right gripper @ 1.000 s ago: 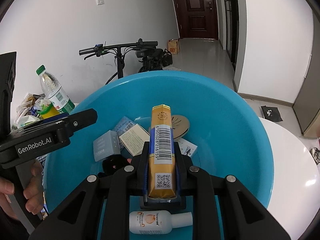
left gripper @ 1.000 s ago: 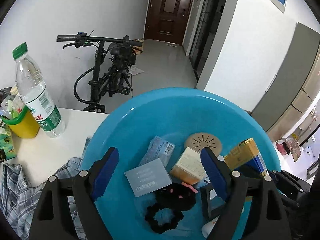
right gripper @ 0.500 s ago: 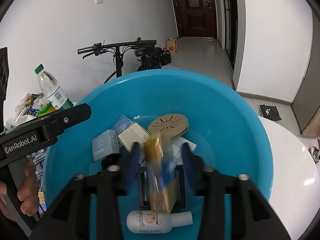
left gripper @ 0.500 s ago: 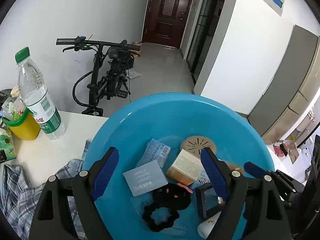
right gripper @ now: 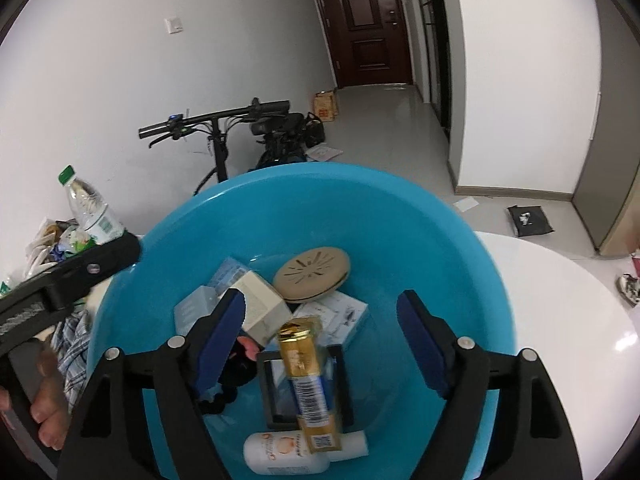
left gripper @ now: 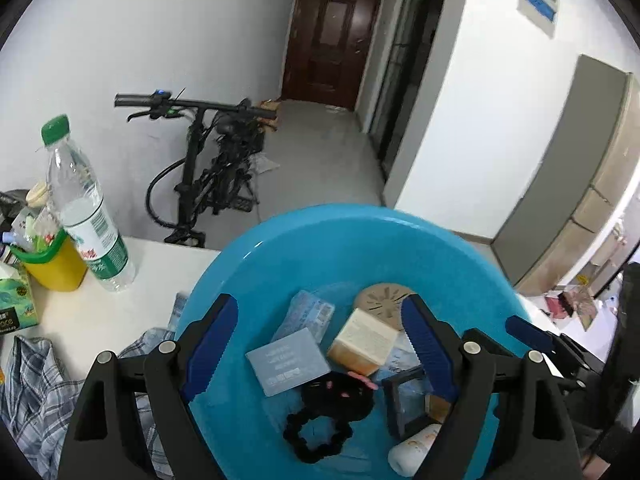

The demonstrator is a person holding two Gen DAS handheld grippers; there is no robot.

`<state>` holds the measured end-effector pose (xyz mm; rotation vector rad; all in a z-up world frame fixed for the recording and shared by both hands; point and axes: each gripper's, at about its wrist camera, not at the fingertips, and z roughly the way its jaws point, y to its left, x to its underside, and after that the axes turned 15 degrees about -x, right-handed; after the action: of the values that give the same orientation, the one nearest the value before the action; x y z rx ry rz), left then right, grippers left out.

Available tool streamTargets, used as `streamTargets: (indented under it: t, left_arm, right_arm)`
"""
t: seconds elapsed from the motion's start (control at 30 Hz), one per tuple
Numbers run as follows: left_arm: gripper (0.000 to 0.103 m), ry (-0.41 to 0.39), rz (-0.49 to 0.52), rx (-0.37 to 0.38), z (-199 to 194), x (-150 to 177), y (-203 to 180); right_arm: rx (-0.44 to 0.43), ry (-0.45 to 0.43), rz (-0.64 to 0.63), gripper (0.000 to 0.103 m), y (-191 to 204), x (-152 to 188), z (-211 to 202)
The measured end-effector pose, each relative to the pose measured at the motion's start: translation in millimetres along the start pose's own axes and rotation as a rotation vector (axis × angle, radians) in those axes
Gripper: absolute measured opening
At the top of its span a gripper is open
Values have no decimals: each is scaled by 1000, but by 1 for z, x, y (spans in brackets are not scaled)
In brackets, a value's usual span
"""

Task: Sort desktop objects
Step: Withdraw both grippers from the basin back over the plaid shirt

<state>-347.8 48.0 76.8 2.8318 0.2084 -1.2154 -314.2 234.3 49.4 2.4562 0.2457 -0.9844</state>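
1. Right gripper: jaws have just been opening and now stand wide; nothing is pressed between the blue pads. The long gold-and-blue carton with a barcode lies free below and between them, released into the round blue plastic basin.
2. Key relation: the carton lies directly under the right gripper, its long axis running along the gripper's pointing line, gold end away from the camera. It rests across a black-framed square case and on a white squeeze bottle with an orange print.
3. Left gripper: jaws apart, empty, hovering over the basin's left half. In the left wrist view the carton is nearly hidden behind its right finger, so the right hand is the nearer one.
4. Other contents: a pale cardboard box, a flat grey-blue card box, a tan perforated disc, a black fabric scrunchie. All are rigid and flat-faced except the scrunchie.
5. Judgement: deposit looks complete; next the right gripper should lift clear without nudging the carton.
6. Outside the basin on the white table: a clear water bottle with a green cap and a plaid cloth.
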Motion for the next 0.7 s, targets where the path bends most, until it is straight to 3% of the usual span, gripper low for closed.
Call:
streamTargets:
  t: [0.17, 0.27, 0.3, 0.4, 0.5, 0.7]
  left_arm:
    - [86, -140, -49, -25, -34, -3, 8]
    - [95, -261, -100, -68, -55, -3, 17]
    - [103, -299, -113, -70, -61, -2, 20]
    - [103, -369, -121, -76, -73, -4, 26]
    - [103, -355, -90, -78, -74, -6, 25]
    - [103, -316, -86, 6, -86, -2, 23]
  right_arm:
    - [16, -57, -13, 87, -1, -6, -21]
    - [43, -110, -23, 96, -1, -11, -37]
    - [58, -130, -25, 100, -1, -12, -42]
    - [92, -193, -44, 101, -1, -15, -57]
    - [99, -221, -54, 102, 1, -18, -65]
    - [86, -235, -84, 102, 12, -19, -74]
